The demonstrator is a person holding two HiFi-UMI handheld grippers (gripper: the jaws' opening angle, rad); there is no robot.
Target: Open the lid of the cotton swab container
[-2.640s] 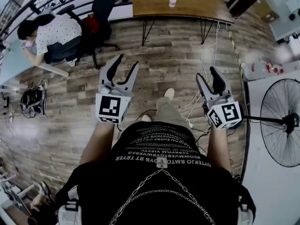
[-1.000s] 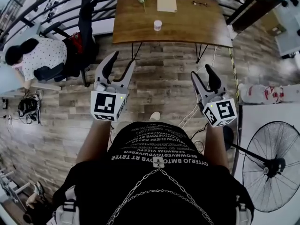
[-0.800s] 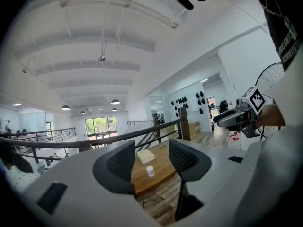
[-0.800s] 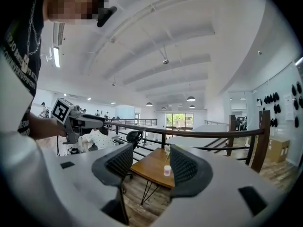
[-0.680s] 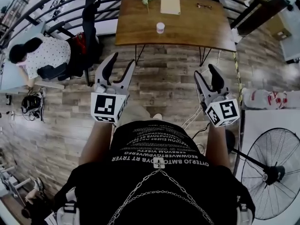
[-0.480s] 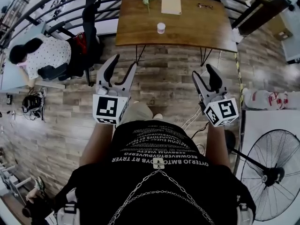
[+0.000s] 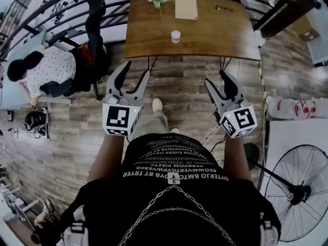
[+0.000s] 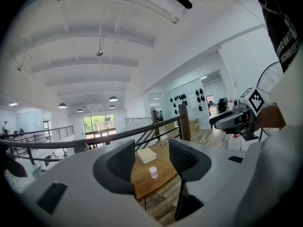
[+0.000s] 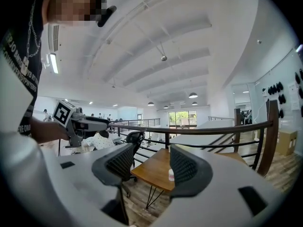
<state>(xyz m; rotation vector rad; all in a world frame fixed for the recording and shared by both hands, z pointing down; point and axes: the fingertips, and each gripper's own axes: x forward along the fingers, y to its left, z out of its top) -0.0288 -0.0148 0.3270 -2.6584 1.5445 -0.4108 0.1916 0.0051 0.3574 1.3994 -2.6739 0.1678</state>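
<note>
Jaws apart, empty: left hand-held gripper (image 7: 137, 67), right hand-held gripper (image 7: 216, 78).

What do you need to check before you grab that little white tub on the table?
1. Left gripper ready: ok, jaws apart, nothing between them.
2. Right gripper ready: ok, jaws apart, empty.
3. Container standing upright: ok, it sits on the table.
4. Container in reach: not ok, both grippers are short of the table.
5. Room around the container: ok, the book lies well apart.
6. Container shut: cannot tell, too small to see.
</note>
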